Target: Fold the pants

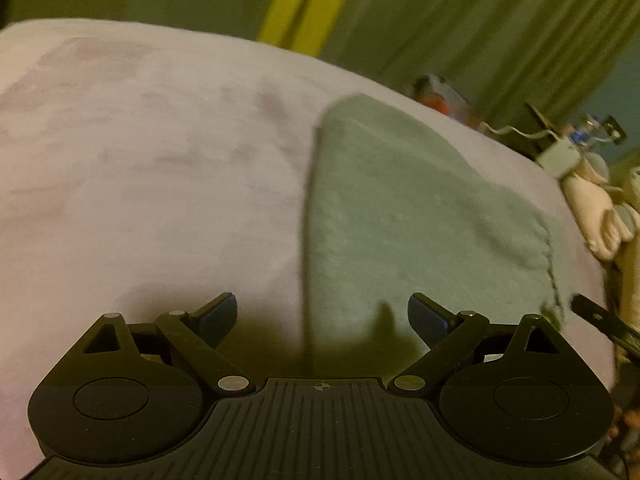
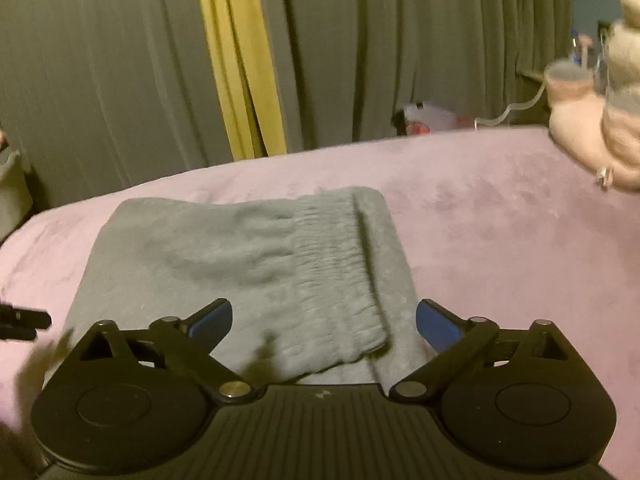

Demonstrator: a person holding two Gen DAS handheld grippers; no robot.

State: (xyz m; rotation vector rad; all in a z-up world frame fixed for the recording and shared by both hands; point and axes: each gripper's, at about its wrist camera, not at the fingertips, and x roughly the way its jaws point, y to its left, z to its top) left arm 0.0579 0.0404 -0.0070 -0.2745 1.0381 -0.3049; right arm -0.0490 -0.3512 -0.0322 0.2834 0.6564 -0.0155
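The grey, soft-knit pants (image 2: 240, 264) lie folded into a compact rectangle on the pink plush bed cover (image 2: 500, 220), their ribbed elastic waistband (image 2: 340, 276) turned over on top and running along the right side of the bundle in the right wrist view. The right hand-held gripper (image 2: 324, 318) hovers over the near edge of the bundle with its blue-padded fingers (image 2: 434, 326) spread wide; nothing is pinched between them and the pads stand clear of the cloth. The left hand-held gripper (image 1: 320, 314) is likewise spread wide and holds nothing, its view tilted and blurred, straddling the left edge of the folded pants (image 1: 400, 216) where the grey cloth meets the pink bed cover (image 1: 140, 152). A dark tip of the other tool (image 1: 600, 318) shows at the right rim of that view, near the corner of the pants. Behind the bed hang grey pleated curtains (image 2: 100, 80) with a yellow strip of cloth (image 2: 240, 60) between them. At the far right sits what looks like a pale pink and grey plush toy (image 2: 592, 112), too blurred to make out for certain.
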